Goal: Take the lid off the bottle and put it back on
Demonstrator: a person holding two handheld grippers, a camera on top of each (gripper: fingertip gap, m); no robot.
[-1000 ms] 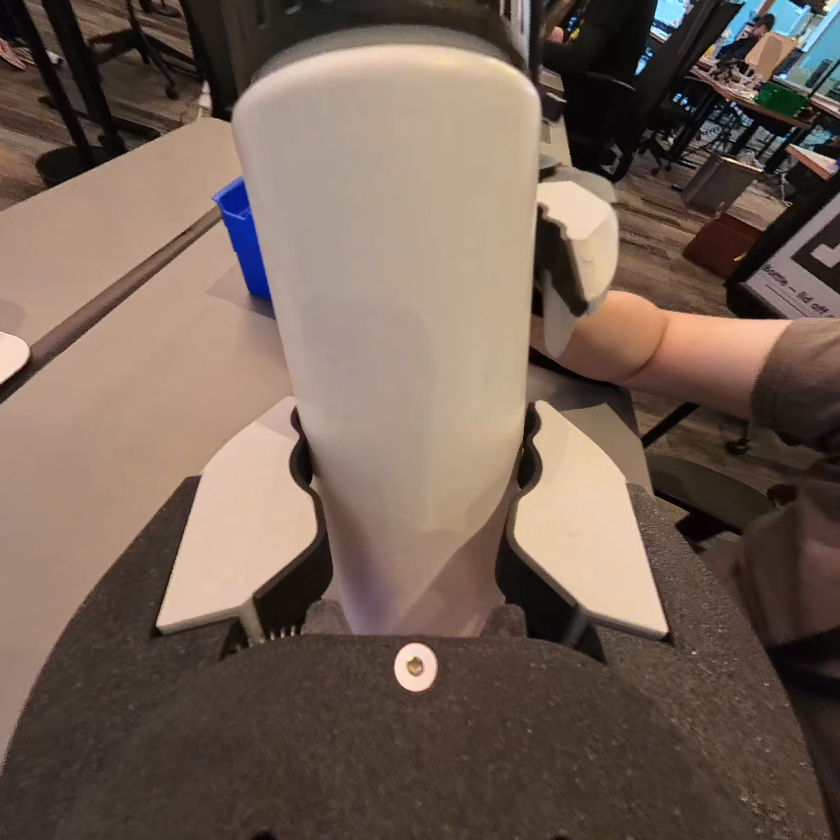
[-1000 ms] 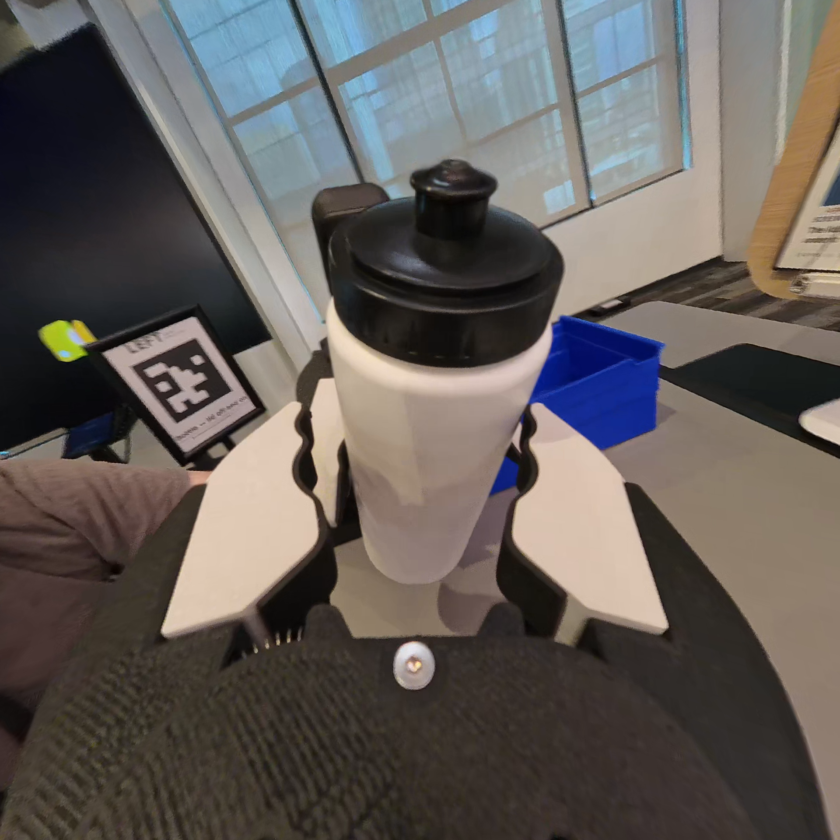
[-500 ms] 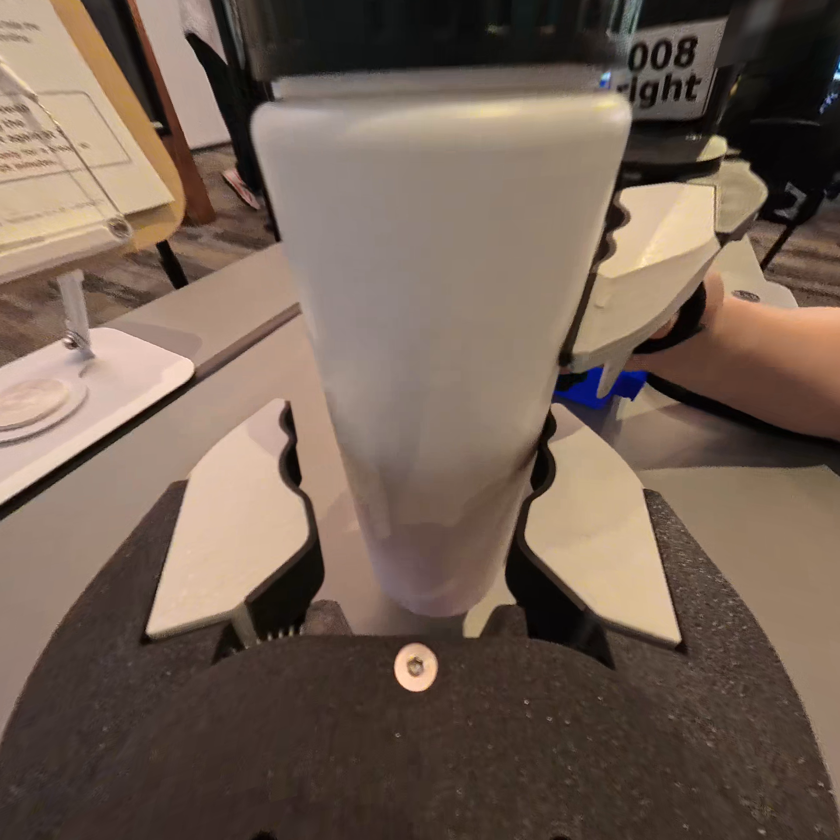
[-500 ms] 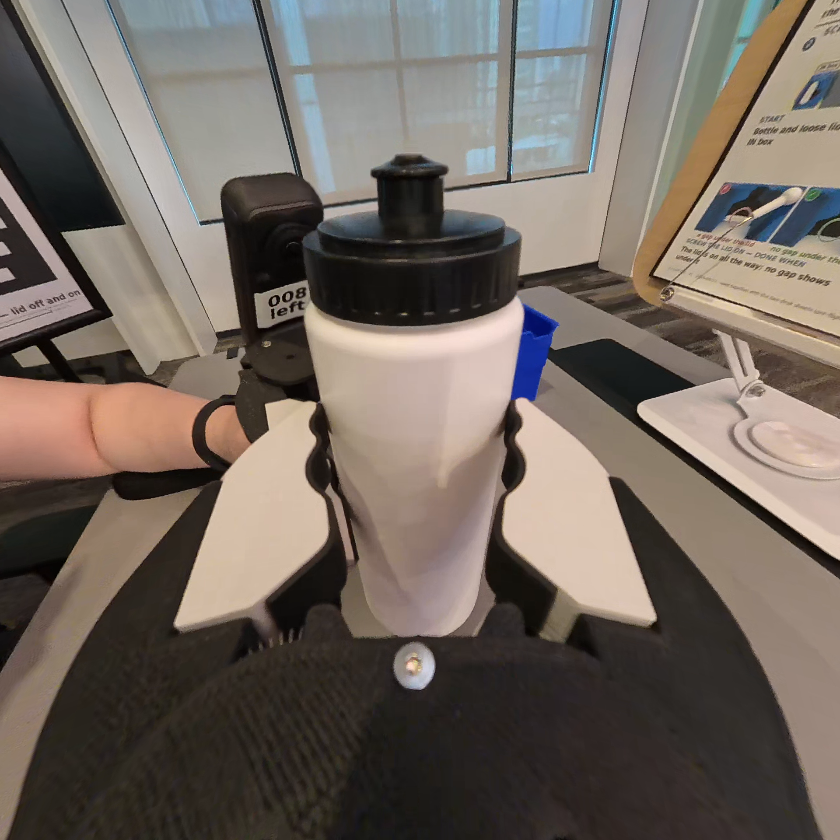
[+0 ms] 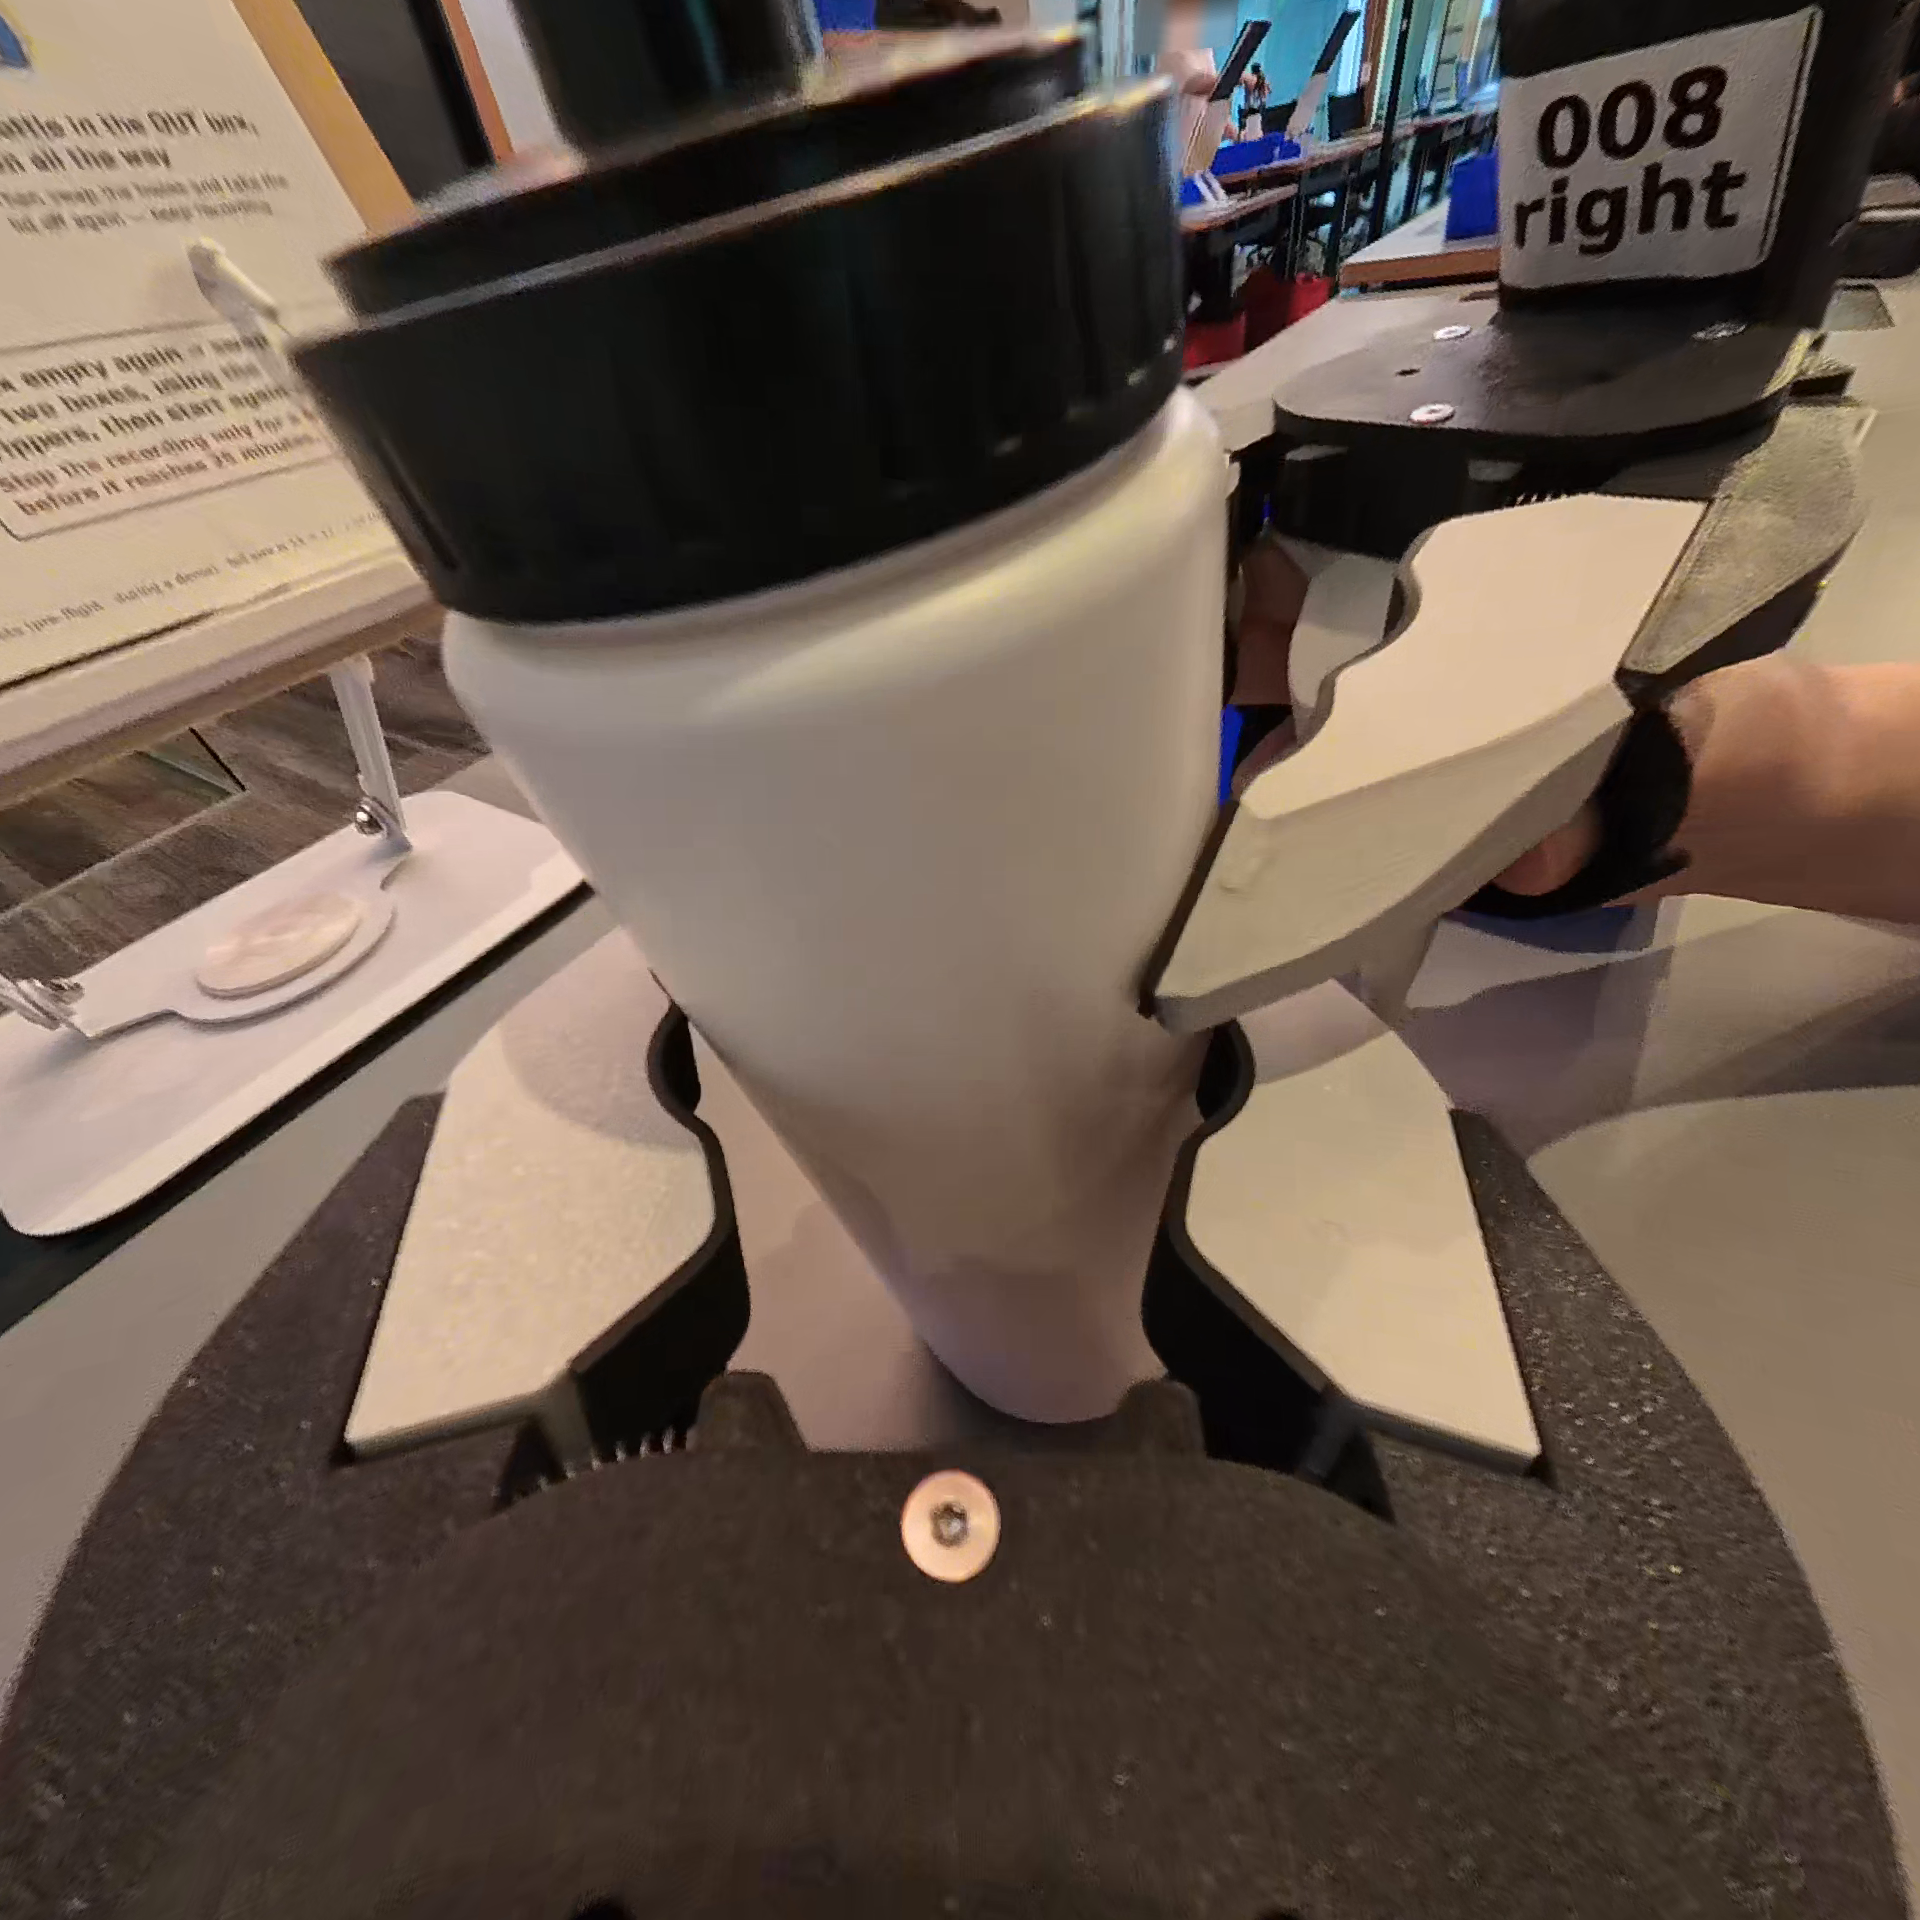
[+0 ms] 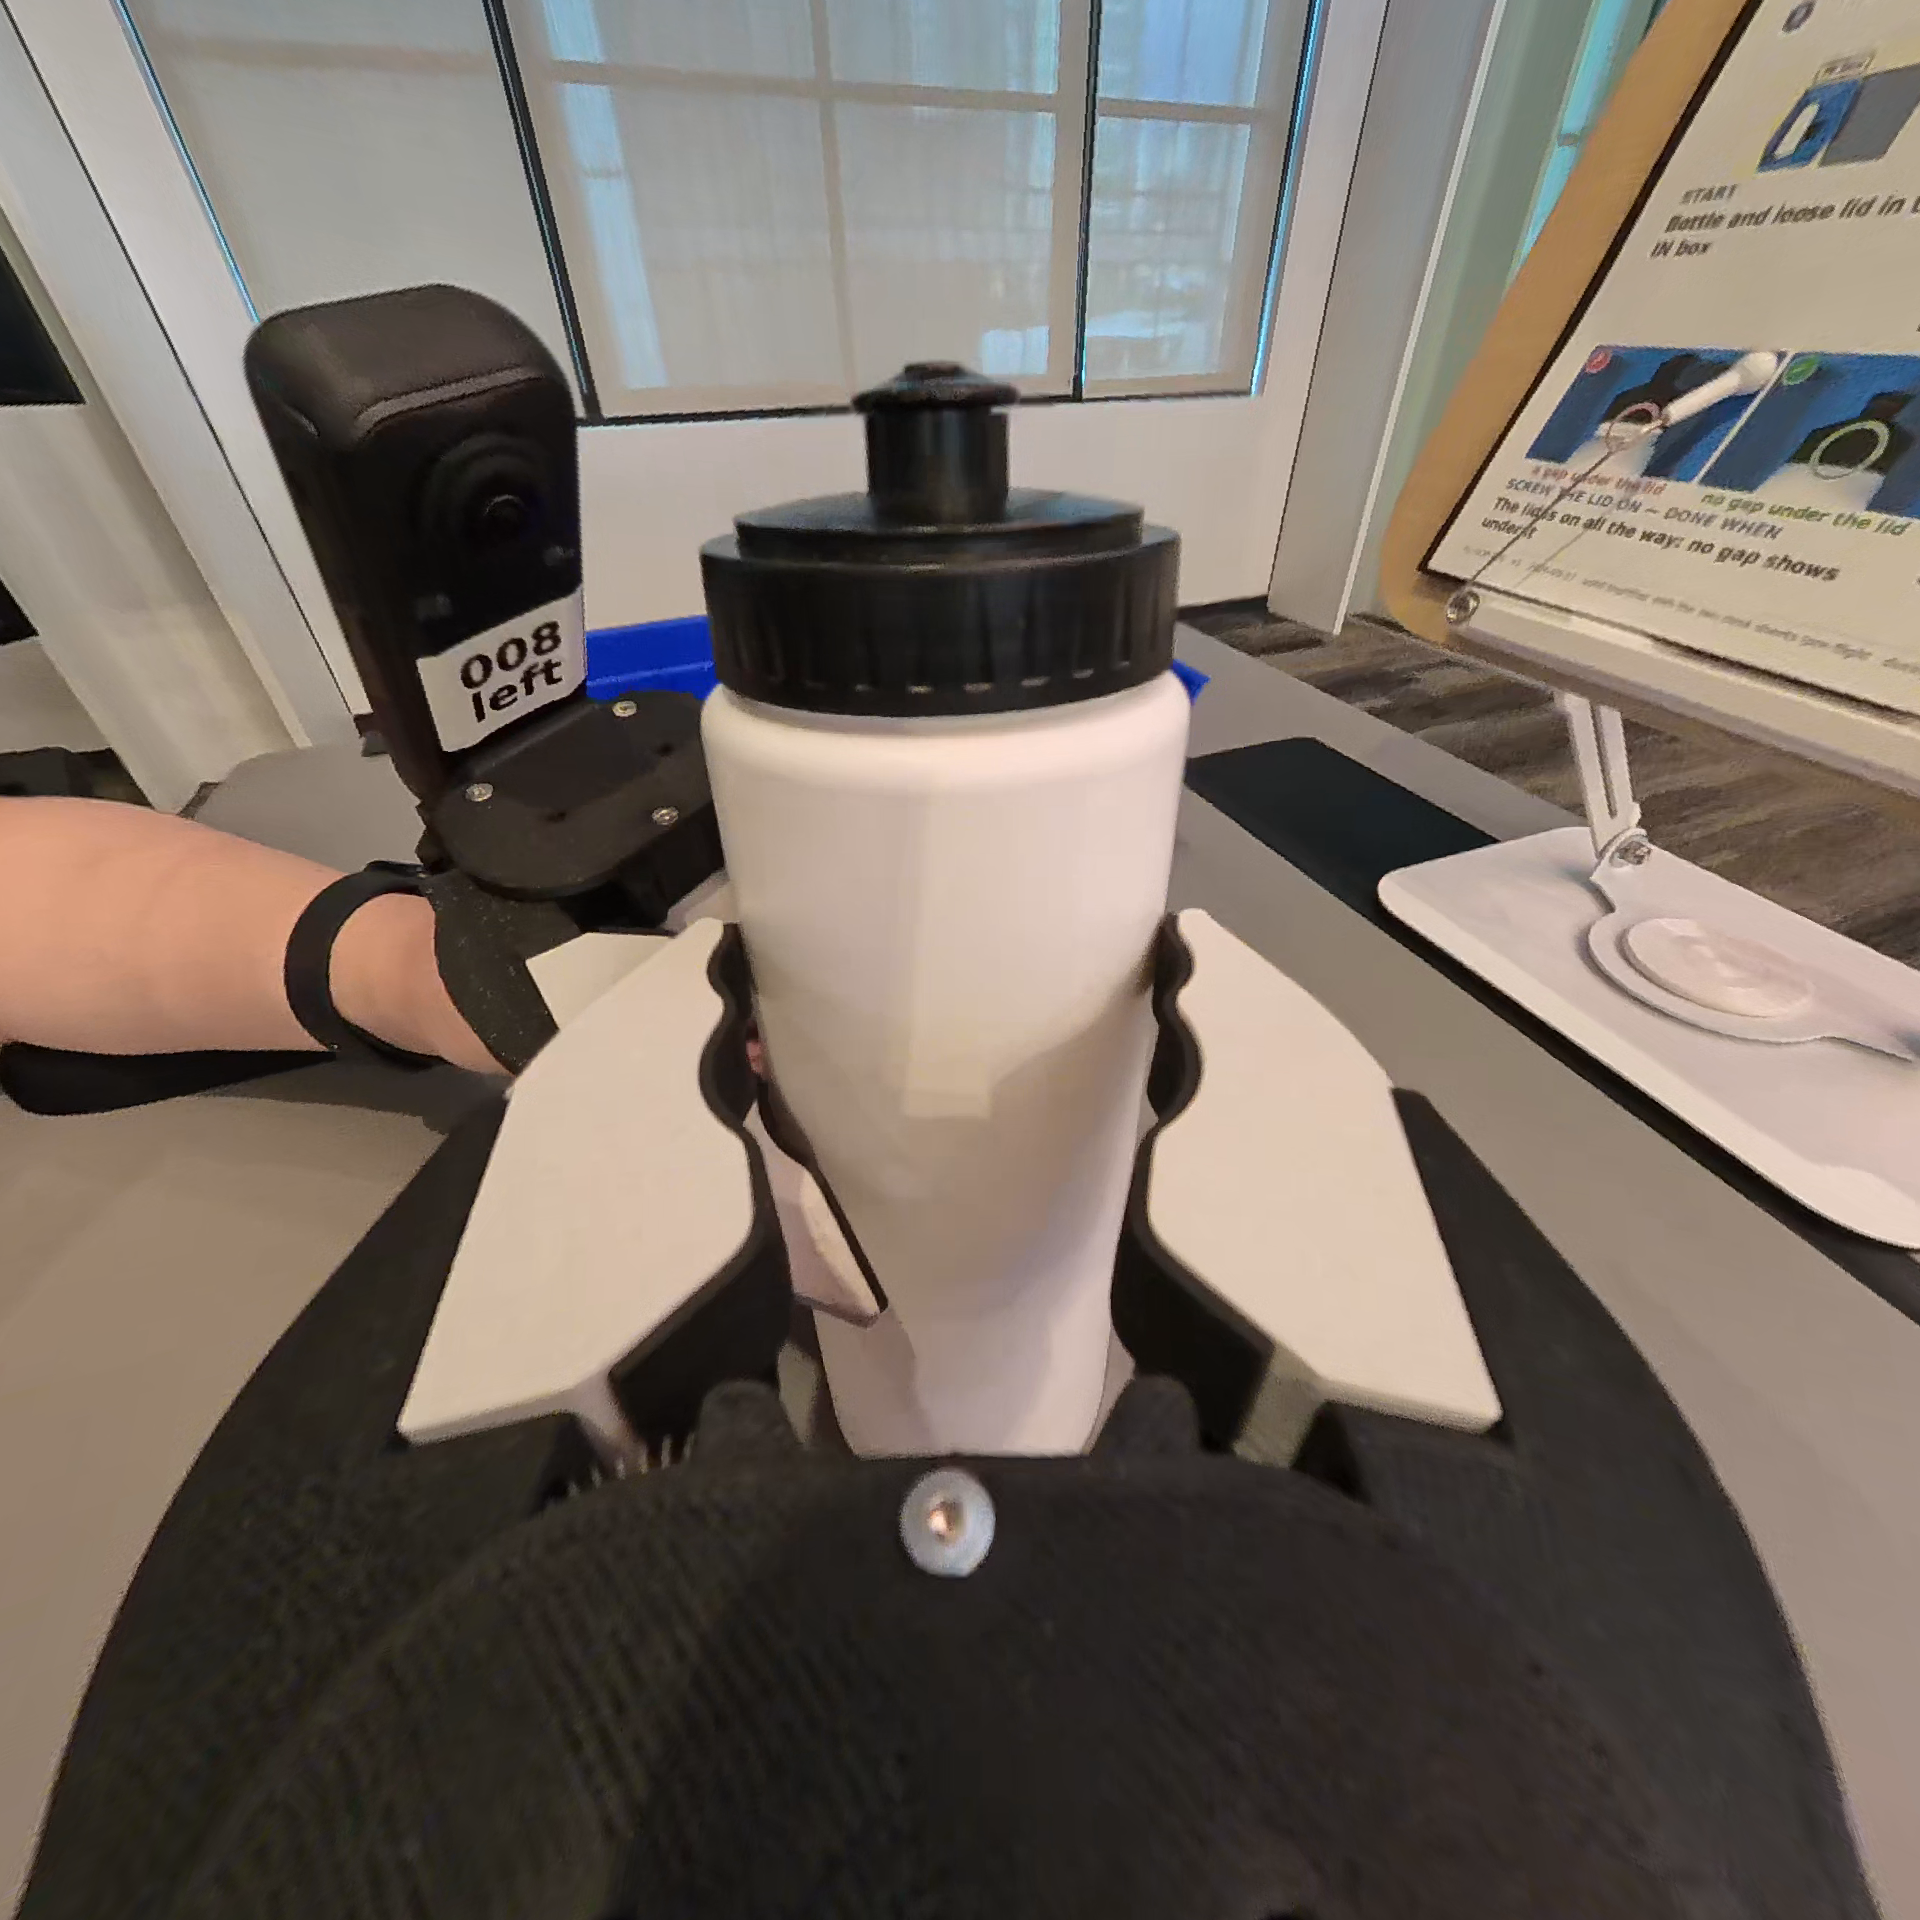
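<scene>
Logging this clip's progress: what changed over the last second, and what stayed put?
The right gripper closed in around the white bottle; a second ago it sat farther back. The left gripper, shut on the bottle then, now shows a gap at its left finger. The left wrist view dropped back, showing the black lid. The lid stayed on.

Bottle (image 6: 940, 935): smooth white plastic, matt. Lid (image 6: 940, 613): black plastic, ribbed round the rim, slight sheen. My right tongs (image 6: 951, 1122): pale matt plates edged with black, on a rough, grainy black body. My left tongs (image 5: 945, 1174): same make, with a shiny metal screw (image 5: 950, 1525). Bench (image 6: 208, 1195): smooth grey, dull finish. Stand base (image 6: 1662, 1049): white, faintly glossy.
</scene>
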